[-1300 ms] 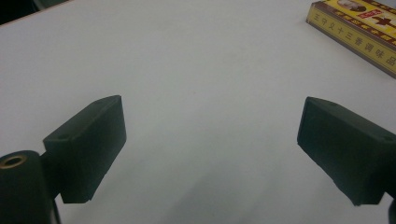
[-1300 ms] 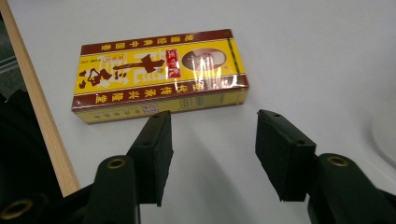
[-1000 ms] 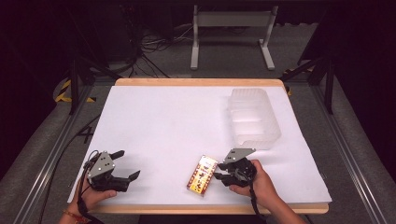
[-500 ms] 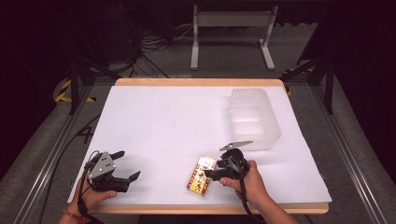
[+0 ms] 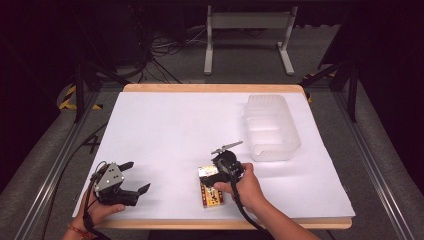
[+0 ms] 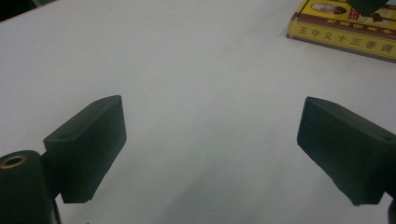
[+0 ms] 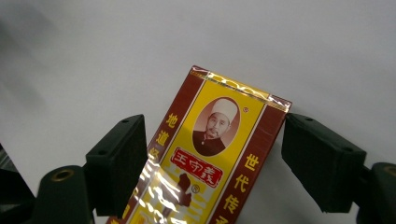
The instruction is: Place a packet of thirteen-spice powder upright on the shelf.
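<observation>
Right gripper (image 5: 216, 176) has swung down over the yellow box (image 5: 211, 192) since a second ago; jaws spread, straddling its top end, right jaw about touching the edge, so a pickup looks next. Box lies flat, lower centre of the high view. Left gripper (image 5: 131, 176) idle lower left, jaws spread on nothing. Clear plastic tub (image 5: 272, 128) at right looks empty

We see the white table (image 5: 165, 125) brightly lit amid dark surroundings; glare streaks the box (image 7: 205, 177), near jaws blur softly.
</observation>
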Tool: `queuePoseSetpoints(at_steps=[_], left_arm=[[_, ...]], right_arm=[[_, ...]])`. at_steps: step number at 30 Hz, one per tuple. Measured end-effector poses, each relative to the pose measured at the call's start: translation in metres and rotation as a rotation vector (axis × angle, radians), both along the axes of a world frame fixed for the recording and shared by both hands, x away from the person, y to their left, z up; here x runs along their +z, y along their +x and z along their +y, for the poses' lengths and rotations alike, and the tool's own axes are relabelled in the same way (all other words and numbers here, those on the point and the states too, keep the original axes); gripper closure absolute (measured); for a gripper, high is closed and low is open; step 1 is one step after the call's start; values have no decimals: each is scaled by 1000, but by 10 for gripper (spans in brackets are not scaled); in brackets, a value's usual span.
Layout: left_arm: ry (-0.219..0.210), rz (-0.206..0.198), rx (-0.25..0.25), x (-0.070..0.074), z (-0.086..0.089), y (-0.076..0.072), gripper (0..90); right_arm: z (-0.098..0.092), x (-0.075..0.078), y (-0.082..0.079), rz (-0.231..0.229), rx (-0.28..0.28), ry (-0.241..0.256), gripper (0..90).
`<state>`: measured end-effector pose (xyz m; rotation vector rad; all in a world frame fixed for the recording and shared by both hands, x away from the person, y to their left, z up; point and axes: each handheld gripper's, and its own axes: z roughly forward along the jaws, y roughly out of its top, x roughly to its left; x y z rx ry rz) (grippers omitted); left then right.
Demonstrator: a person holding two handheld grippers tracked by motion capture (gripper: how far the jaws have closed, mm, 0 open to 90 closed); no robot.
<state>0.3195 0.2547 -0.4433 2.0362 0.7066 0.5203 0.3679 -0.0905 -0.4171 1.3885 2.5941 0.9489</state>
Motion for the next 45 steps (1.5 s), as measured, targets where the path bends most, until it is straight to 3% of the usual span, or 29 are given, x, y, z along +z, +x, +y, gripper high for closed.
queuePoseSetpoints(at_steps=[2, 3, 8, 14, 18, 20, 31, 35, 38, 43, 45], left_arm=[[0, -1, -1, 0, 0, 0, 90], [0, 1, -2, 0, 1, 0, 90], [5, 4, -6, 0, 0, 0, 90], [10, 3, -6, -1, 0, 0, 90], [12, 4, -5, -1, 0, 0, 90], [8, -1, -8, -1, 0, 0, 90], [9, 4, -4, -1, 0, 1, 90], [5, 4, -2, -1, 0, 0, 90], [6, 4, -2, -1, 1, 0, 90], [5, 3, -5, -1, 0, 1, 89], [3, 5, -1, -1, 1, 0, 89]], right_arm=[[5, 0, 1, 1, 6, -6, 231], [19, -1, 2, -4, 21, -46, 217], [33, -4, 3, -21, 25, -100, 204], [50, -8, 7, -58, 42, -208, 255], [52, -6, 7, -66, 71, -222, 268], [53, -2, 3, -104, 88, -233, 317], [29, 27, -5, -171, 98, -127, 328], [18, 38, -6, -218, 91, -86, 328], [11, 44, -6, -220, 92, -41, 328], [0, 56, -9, -297, 116, 3, 328], [-3, 59, -9, -326, 116, -1, 328]])
